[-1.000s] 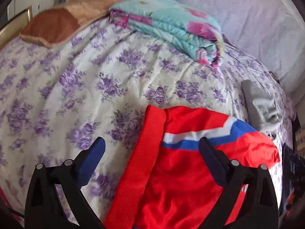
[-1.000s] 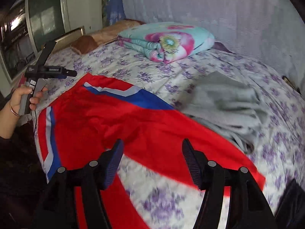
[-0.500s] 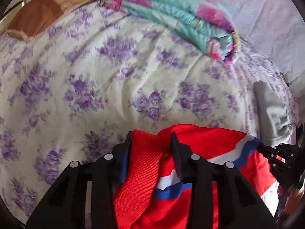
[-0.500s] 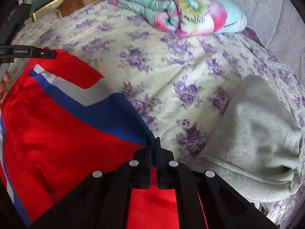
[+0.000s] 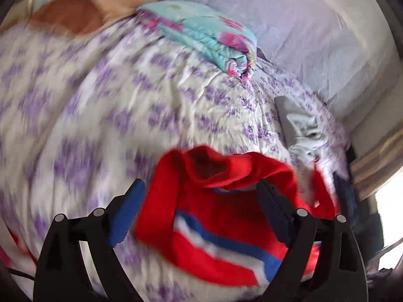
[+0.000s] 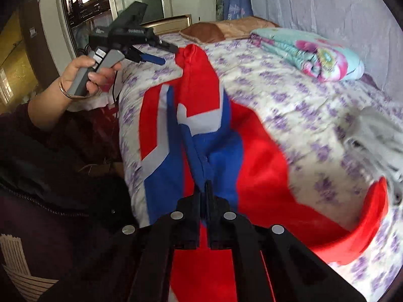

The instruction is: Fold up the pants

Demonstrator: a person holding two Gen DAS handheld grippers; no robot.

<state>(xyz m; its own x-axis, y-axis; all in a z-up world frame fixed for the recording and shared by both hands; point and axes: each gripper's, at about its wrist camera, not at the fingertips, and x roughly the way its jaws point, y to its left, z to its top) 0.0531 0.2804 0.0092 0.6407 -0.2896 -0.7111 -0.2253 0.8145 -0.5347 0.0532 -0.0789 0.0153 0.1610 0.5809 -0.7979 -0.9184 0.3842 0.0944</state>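
**Red pants lifted off bed, right gripper pinching blue seam**

Red pants (image 6: 262, 176) w/ blue and white stripe panels, soft smooth knit fabric, lie partly on the purple-flowered quilted bedspread (image 6: 289, 93) and partly pulled up off it. In right wrist view a blue section is drawn into a taut ridge running up to the right gripper (image 6: 205, 188), whose black jaws are pressed together on that fabric. Far end of the ridge rises to a red peak just beside the left gripper (image 6: 161, 50), a black tool w/ grey handle held in the person's left hand (image 6: 83, 75); from this view its blue-padded fingers look parted, tip touching or nearly touching the red cloth, can't tell which.

Left wrist view is motion-blurred: left gripper jaws spread wide, a bunched red fold w/ wide ribbed waistband (image 5: 161, 196) sits between them, not clamped. Pants hem curls up at bed edge, lower right in right wrist view.

Also on bed: crumpled grey fleece garment (image 5: 297, 125), folded turquoise quilt w/ pink flowers (image 6: 309, 50), brown-orange plush pillow (image 5: 83, 17) near the head.
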